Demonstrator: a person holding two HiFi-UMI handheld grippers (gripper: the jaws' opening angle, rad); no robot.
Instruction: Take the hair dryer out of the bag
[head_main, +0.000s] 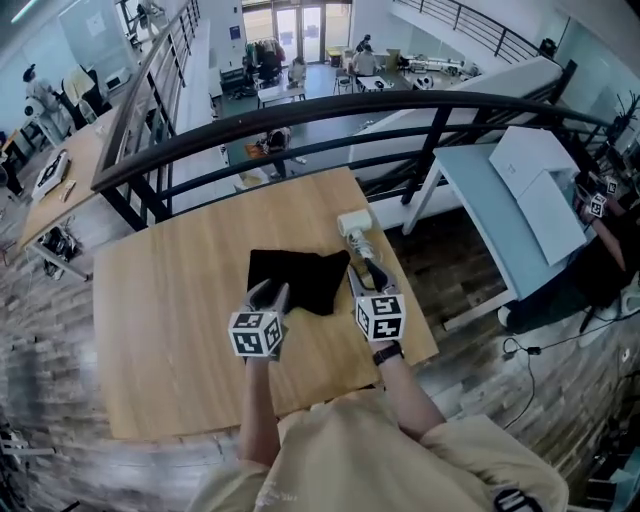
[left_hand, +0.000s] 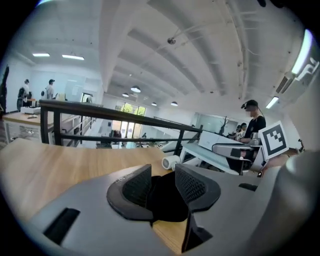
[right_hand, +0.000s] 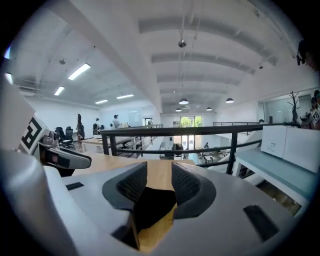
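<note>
Hair dryer (head_main: 358, 238) lies on table (head_main: 170, 320), touching right edge of black bag (head_main: 300, 278); seems already out. Left gripper (head_main: 268, 294) and right gripper (head_main: 362, 282) hover over bag's near edge, both released, jaws apart, nothing between. Extraction step looks finished. Next move, I judge: only check that no part of dryer sits inside bag.

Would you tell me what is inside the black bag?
Its inside is covered by fabric. The black bag lies flat on the table; the hair dryer lies outside, beside it.
</note>
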